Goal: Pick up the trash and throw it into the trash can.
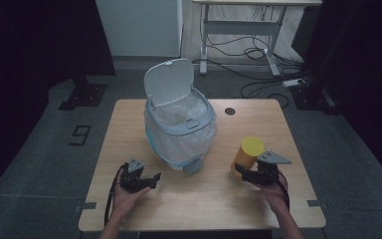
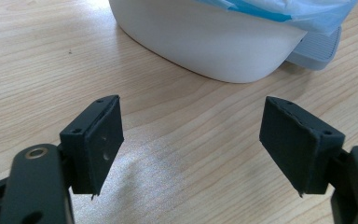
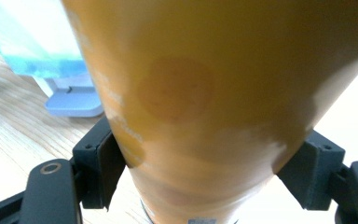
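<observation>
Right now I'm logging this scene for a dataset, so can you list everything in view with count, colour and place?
Bin: one, pale blue-grey, lid up, clear bag liner, table centre.
Pedal: one, grey, at the bin's near foot.
Canister: one, yellow-orange, right of bin, tilted.
Table: one, light wood, with a dark hole near its far edge.
Desk: one, white-framed, behind, cables on floor.
Left gripper: black, jaws open with nothing between them, near left.
Right gripper: black, closed on the canister.

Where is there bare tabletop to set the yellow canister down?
Bare wood lies right of the lidded grey pedal bin, around the yellow cylindrical canister, and along the near edge of the wooden table between both hand-held grippers. The middle is crowded by the bin.
</observation>
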Available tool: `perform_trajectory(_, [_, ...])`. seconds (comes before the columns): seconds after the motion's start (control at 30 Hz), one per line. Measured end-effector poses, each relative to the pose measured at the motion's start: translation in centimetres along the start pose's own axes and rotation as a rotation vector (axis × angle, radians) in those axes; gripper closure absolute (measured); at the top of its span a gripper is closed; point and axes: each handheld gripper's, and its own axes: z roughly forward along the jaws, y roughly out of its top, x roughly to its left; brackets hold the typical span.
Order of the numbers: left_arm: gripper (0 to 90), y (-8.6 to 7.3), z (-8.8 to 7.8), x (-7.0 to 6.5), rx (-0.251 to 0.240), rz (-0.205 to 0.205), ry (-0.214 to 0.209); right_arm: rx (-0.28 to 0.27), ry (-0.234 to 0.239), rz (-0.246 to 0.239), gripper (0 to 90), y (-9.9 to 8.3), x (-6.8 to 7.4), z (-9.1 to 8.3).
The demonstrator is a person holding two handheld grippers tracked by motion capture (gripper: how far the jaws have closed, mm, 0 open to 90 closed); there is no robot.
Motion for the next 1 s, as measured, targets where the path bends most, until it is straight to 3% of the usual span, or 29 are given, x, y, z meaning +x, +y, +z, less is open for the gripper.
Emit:
perform_trajectory(0.5, [21.5, 0.1, -0.7, 0.9, -0.030, -0.056, -0.012, -0.069, 0.028, 0.027, 23.6, 3.1, 0.5, -1.8])
perform_trajectory(0.67, [21.4, 0.1, -0.8, 1.0, -0.031, -0.050, -0.003, -0.103, 0.047, 0.002, 23.6, 5.0, 1.2, -2.5])
perform_trajectory(1.0, [21.3, 0.1, -0.8, 0.8, -0.028, -0.048, -0.007, -0.164, 0.100, 0.025, 23.6, 8.7, 1.3, -3.8])
